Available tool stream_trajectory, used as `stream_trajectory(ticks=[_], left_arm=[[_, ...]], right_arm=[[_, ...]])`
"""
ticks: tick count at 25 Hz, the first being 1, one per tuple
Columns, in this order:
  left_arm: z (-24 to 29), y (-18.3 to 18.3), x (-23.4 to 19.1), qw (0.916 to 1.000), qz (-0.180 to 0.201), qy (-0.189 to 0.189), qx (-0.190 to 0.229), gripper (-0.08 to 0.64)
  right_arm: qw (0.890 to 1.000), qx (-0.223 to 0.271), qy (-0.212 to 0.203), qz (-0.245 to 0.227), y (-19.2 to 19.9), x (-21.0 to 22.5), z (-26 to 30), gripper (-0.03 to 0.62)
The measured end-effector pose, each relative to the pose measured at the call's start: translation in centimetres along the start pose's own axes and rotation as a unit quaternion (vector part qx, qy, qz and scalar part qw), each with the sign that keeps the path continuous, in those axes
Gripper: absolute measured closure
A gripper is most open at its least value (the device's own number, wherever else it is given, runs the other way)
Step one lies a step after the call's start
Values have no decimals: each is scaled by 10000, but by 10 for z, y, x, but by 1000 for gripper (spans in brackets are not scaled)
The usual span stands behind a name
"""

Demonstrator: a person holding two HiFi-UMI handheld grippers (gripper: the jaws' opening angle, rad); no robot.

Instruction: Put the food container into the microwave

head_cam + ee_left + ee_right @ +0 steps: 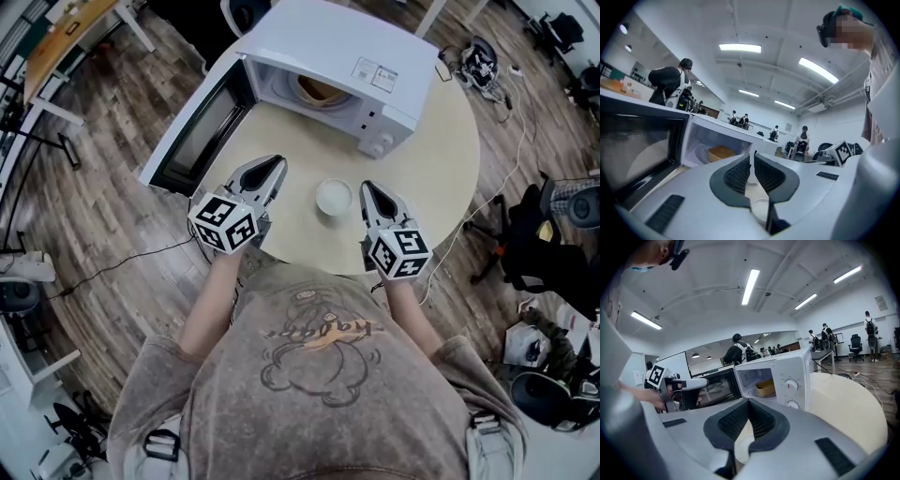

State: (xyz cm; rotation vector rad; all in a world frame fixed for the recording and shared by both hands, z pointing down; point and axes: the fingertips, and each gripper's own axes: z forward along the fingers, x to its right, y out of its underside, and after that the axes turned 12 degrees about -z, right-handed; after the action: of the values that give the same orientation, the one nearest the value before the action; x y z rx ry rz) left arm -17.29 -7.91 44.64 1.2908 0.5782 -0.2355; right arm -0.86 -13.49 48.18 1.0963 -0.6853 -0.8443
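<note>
The white microwave [337, 56] stands at the far side of the round table [441, 169] with its door [192, 127] swung open to the left. A tan food container [319, 90] sits inside the cavity; it also shows in the left gripper view [721, 153] and the right gripper view [765, 387]. My left gripper [277, 169] is near the door, rolled on its side, shut and empty. My right gripper [368, 190] is level with it, shut and empty. Both are apart from the container. A small white round dish [334, 198] lies between the grippers.
The open door [637, 150] juts past the table's left edge. The microwave's knobs [790, 386] face the right gripper. Cables and bags lie on the wood floor [487, 66] beyond the table, and office chairs stand to the right [562, 216]. People stand far back in the room.
</note>
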Motion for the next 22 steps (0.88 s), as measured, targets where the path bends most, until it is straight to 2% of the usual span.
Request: stream_trajectory(ticks=[3, 8, 11, 16, 22], left_arm=[[-3, 4, 0, 9989, 347, -303, 116, 511], [-13, 17, 0, 9959, 474, -737, 237, 511], [-19, 21, 3, 9944, 600, -820, 302, 511], [-29, 29, 4, 9924, 648, -954, 426, 512], [-33, 31, 11, 9933, 715, -836, 361, 515]], right_arm=[[10000, 6, -21, -67, 3, 1, -7, 592], [9993, 109, -74, -357, 6, 3, -22, 592], [9983, 198, -52, -542, 6, 4, -25, 592], [9979, 314, -64, -567, 6, 1, -30, 592], [9980, 358, 144, -496, 5, -1, -35, 592]])
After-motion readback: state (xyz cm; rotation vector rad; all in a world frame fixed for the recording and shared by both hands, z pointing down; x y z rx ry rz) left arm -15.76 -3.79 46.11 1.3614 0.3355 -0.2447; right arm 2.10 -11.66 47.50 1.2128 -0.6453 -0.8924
